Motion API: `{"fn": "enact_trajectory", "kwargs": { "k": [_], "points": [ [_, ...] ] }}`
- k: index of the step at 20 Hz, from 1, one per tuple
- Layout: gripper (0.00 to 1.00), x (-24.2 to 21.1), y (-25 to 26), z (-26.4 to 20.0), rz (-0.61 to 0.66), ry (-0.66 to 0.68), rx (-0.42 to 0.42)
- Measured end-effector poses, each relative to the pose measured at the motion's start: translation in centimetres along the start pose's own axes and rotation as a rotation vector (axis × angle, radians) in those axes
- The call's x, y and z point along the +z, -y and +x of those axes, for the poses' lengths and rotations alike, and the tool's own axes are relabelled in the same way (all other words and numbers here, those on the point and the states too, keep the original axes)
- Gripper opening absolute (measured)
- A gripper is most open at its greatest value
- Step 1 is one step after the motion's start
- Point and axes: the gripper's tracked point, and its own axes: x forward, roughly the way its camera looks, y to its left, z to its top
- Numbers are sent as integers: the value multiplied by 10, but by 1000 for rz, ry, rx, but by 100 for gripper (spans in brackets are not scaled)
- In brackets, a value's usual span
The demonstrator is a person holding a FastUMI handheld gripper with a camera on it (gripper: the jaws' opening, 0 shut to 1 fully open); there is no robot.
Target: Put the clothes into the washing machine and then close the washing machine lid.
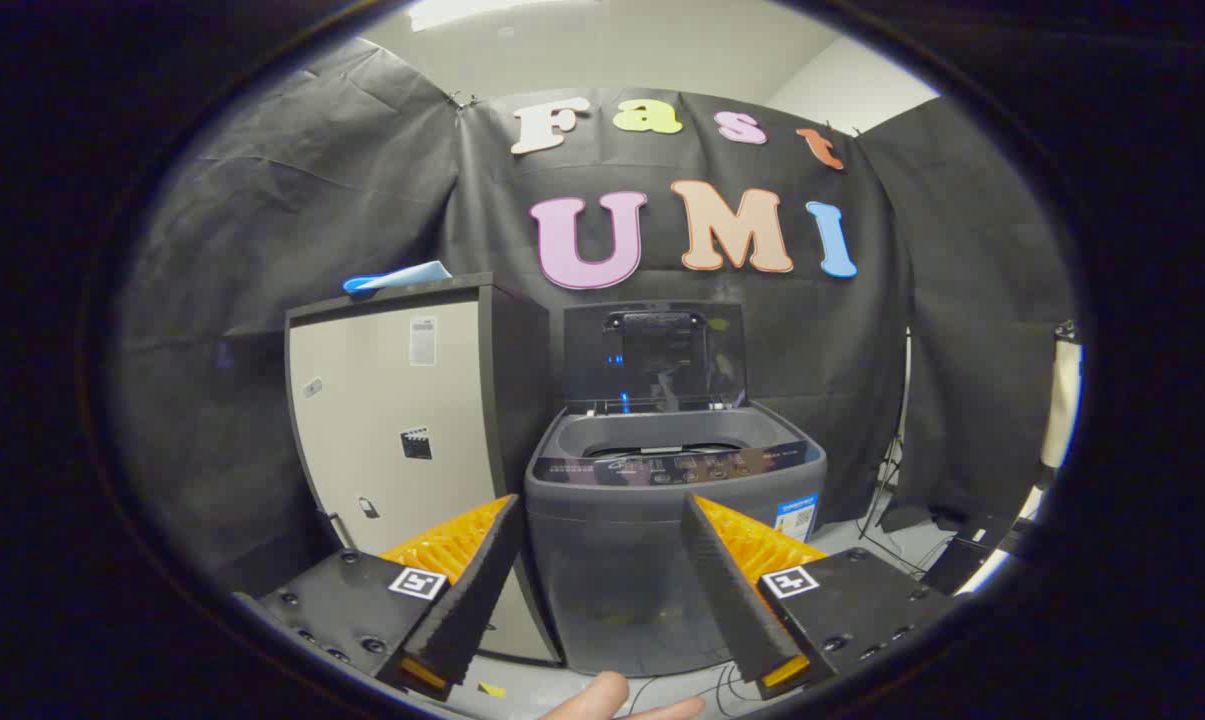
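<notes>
Spread, empty hand-held gripper [598, 500] faces washing machine [674, 520] with lid [656, 358] raised

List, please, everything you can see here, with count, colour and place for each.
washing machine: one, grey, straight beyond the fingers
washing machine lid: one, dark, raised upright at the machine's back
cabinet: one, beige front with dark frame, beside the machine
blue item: one, on top of the cabinet; kind unclear
cables: several, dark, on the floor in front of the machine
gripper: one, fingers open, nothing between them
hand: one, fingertips showing below the fingers
</notes>
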Motion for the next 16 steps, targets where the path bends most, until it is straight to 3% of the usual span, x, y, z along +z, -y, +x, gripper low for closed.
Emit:
{"fn": "enact_trajectory", "kwargs": {
  "k": [16],
  "points": [
    [98, 5, -2, -12, 1, 16, -12]
  ]
}}
